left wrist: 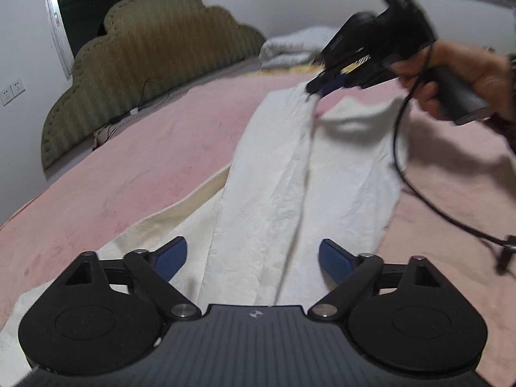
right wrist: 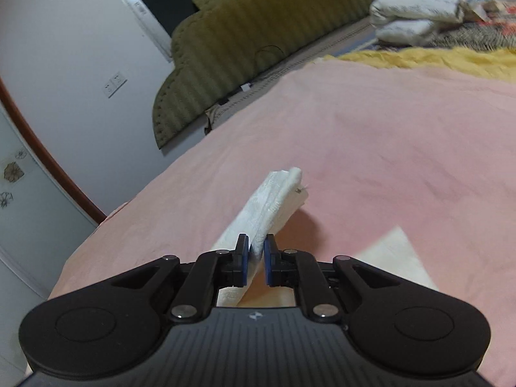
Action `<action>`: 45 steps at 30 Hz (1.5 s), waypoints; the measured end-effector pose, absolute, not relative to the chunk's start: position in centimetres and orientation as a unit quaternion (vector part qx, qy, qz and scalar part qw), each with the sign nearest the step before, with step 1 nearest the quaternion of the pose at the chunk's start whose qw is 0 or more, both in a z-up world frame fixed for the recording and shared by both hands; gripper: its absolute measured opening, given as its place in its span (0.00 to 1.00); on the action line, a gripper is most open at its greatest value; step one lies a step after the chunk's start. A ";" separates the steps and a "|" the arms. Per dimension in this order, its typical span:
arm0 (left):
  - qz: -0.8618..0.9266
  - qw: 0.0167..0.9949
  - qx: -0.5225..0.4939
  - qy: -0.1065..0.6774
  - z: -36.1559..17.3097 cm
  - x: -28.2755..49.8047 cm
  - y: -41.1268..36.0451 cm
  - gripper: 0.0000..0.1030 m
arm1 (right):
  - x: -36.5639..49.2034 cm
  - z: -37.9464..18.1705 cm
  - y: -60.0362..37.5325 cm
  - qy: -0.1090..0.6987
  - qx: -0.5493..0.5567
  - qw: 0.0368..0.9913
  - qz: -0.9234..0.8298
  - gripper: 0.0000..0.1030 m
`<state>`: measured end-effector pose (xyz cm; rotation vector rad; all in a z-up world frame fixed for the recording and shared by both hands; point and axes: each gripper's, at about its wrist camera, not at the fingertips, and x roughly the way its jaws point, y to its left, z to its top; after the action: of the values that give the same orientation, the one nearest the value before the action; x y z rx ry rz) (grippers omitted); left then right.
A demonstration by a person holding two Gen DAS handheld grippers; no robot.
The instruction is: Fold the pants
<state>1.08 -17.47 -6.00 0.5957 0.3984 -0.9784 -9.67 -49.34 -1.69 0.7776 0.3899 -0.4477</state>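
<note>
White pants (left wrist: 274,177) lie lengthwise on pink bed cover (left wrist: 113,161), legs side by side. Right gripper (right wrist: 256,254): jaws clamped tight on a folded edge of the pants, far end lifted off the bed. Left gripper (left wrist: 253,258): jaws wide apart, nothing pinched, hovering over near end of pants. Olive headboard (left wrist: 145,64) behind, by the wall.

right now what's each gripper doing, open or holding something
Left gripper: open, holding nothing; the white pants lie under it.
Right gripper: shut on a fold of the white pants, lifted off the pink bedspread.
</note>
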 end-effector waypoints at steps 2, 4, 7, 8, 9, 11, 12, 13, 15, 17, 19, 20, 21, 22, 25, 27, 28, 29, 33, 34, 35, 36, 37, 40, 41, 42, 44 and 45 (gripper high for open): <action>-0.459 0.821 0.277 0.196 -6.3 1.6 -18.3 0.82 | -9.5 -3.0 -49.8 0.193 0.397 0.872 -0.212 0.10; -0.457 0.822 0.277 0.199 -6.2 1.8 -18.7 0.82 | -9.2 -4.1 -50.2 0.203 0.418 0.859 -0.213 0.10; -0.452 0.822 0.287 0.193 -6.0 2.0 -19.0 0.83 | -8.9 -5.8 -51.5 0.211 0.469 0.829 -0.218 0.24; -0.451 0.822 0.291 0.190 -6.1 1.9 -19.0 0.83 | -8.9 -6.3 -51.9 0.199 0.490 0.822 -0.213 0.28; -0.451 0.822 0.294 0.186 -6.2 1.7 -19.1 0.83 | -8.8 -6.6 -52.1 0.184 0.502 0.819 -0.207 0.29; -0.450 0.822 0.302 0.175 -6.3 1.2 -19.4 0.82 | -8.0 -6.9 -52.5 0.181 0.498 0.823 -0.203 0.30; -0.449 0.822 0.306 0.170 -6.3 1.0 -19.5 0.82 | -7.6 -7.0 -52.6 0.181 0.494 0.825 -0.205 0.30; -0.449 0.821 0.310 0.166 -6.4 0.8 -19.7 0.81 | -7.4 -7.1 -52.7 0.179 0.494 0.826 -0.203 0.30; -0.451 0.820 0.316 0.159 -6.6 0.2 -19.9 0.75 | -7.5 -6.5 -52.3 0.166 0.487 0.834 -0.201 0.11; -0.452 0.819 0.317 0.158 -6.7 -0.1 -20.1 0.69 | -8.5 -5.2 -51.6 0.133 0.485 0.845 -0.182 0.07; -0.451 0.821 0.314 0.156 -6.8 -0.3 -20.2 0.60 | -9.9 -3.6 -51.0 0.092 0.503 0.847 -0.148 0.07; -0.451 0.821 0.311 0.156 -6.8 -0.3 -20.2 0.51 | -10.6 -2.7 -50.6 0.078 0.502 0.851 -0.135 0.07; -0.452 0.823 0.306 0.158 -6.7 -0.3 -20.2 0.42 | -11.3 -1.5 -50.2 0.067 0.495 0.858 -0.123 0.07; -0.452 0.825 0.301 0.159 -6.6 -0.3 -20.1 0.38 | -11.9 -0.4 -49.7 0.059 0.486 0.864 -0.116 0.07; -0.456 0.828 0.288 0.153 -6.1 -0.6 -19.8 0.32 | -13.5 1.7 -49.0 0.045 0.474 0.874 -0.096 0.07; -0.462 0.825 0.285 0.158 -5.8 -0.7 -19.8 0.32 | -13.6 2.3 -49.2 0.048 0.472 0.876 -0.094 0.07; -0.463 0.824 0.286 0.158 -5.7 -0.6 -19.9 0.36 | -13.4 2.2 -49.7 0.051 0.477 0.872 -0.096 0.07; -0.461 0.826 0.286 0.153 -5.7 -0.6 -19.9 0.46 | -13.0 2.1 -50.2 0.054 0.485 0.868 -0.096 0.07; -0.439 0.840 0.302 0.105 -5.1 -1.5 -19.5 0.70 | -10.9 2.7 -51.9 0.070 0.484 0.866 -0.101 0.07; -0.439 0.837 0.312 0.094 -4.9 -1.8 -19.6 0.70 | -10.5 3.1 -52.0 0.064 0.484 0.867 -0.095 0.07; -0.441 0.834 0.321 0.090 -4.8 -2.1 -19.8 0.68 | -10.3 3.8 -51.9 0.055 0.480 0.871 -0.086 0.07; -0.441 0.831 0.328 0.091 -4.8 -2.2 -20.0 0.56 | -10.2 4.6 -51.7 0.045 0.469 0.878 -0.078 0.07; -0.438 0.830 0.331 0.099 -4.8 -2.1 -20.4 0.48 | -10.1 5.3 -51.4 0.038 0.457 0.886 -0.074 0.07; -0.425 0.843 0.300 0.136 -4.6 -0.8 -20.5 0.25 | -10.0 7.2 -51.1 0.032 0.436 0.897 -0.068 0.07; -0.421 0.850 0.284 0.144 -4.3 -0.3 -20.4 0.21 | -9.9 7.6 -51.2 0.034 0.432 0.898 -0.071 0.07; -0.417 0.856 0.268 0.146 -3.7 0.1 -20.2 0.17 | -9.7 7.9 -51.4 0.037 0.428 0.900 -0.075 0.07; -0.417 0.864 0.244 0.139 -2.6 0.1 -19.5 0.16 | -9.8 8.2 -51.7 0.031 0.424 0.902 -0.078 0.07; -0.421 0.864 0.241 0.136 -2.0 -0.1 -19.3 0.16 | -10.0 8.2 -51.7 0.025 0.419 0.905 -0.075 0.07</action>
<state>-0.07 -19.26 -1.99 0.5043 0.2845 -0.8815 -10.04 -51.66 8.17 0.8654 0.0506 -0.1555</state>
